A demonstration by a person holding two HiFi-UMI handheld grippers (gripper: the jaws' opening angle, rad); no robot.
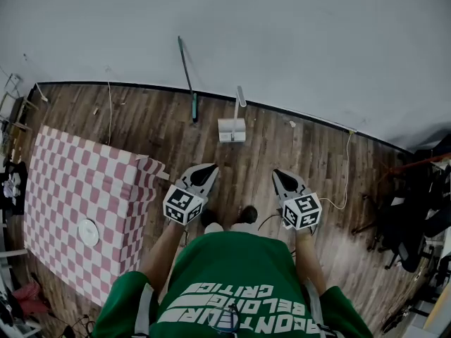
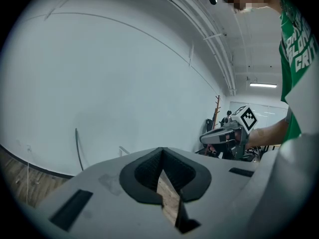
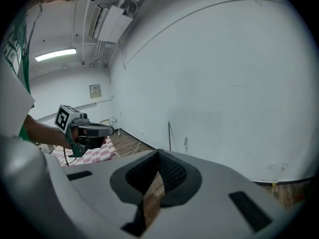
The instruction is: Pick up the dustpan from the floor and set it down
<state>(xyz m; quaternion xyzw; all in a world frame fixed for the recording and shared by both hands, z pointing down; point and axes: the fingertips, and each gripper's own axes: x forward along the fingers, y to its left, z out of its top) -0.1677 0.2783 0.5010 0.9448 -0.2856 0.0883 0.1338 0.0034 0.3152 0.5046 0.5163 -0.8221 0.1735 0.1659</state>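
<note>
The white dustpan (image 1: 232, 129) stands on the wooden floor by the wall, with its handle (image 1: 240, 96) leaning up against the wall. Both grippers hover well short of it, above the person's feet. My left gripper (image 1: 208, 167) is shut with nothing in it; its pads meet at the tip (image 2: 161, 156). My right gripper (image 1: 278, 174) is also shut and empty (image 3: 159, 156). In the right gripper view the dustpan handle (image 3: 185, 143) shows small, far ahead by the wall. In the left gripper view the handle (image 2: 123, 151) pokes up just over the jaws.
A dark broomstick (image 1: 185, 69) leans on the wall left of the dustpan. A table with a pink checked cloth (image 1: 77, 182) and a white disc (image 1: 88, 232) stands at the left. A white cable (image 1: 345, 182) lies on the floor at the right, near dark clutter (image 1: 409, 217).
</note>
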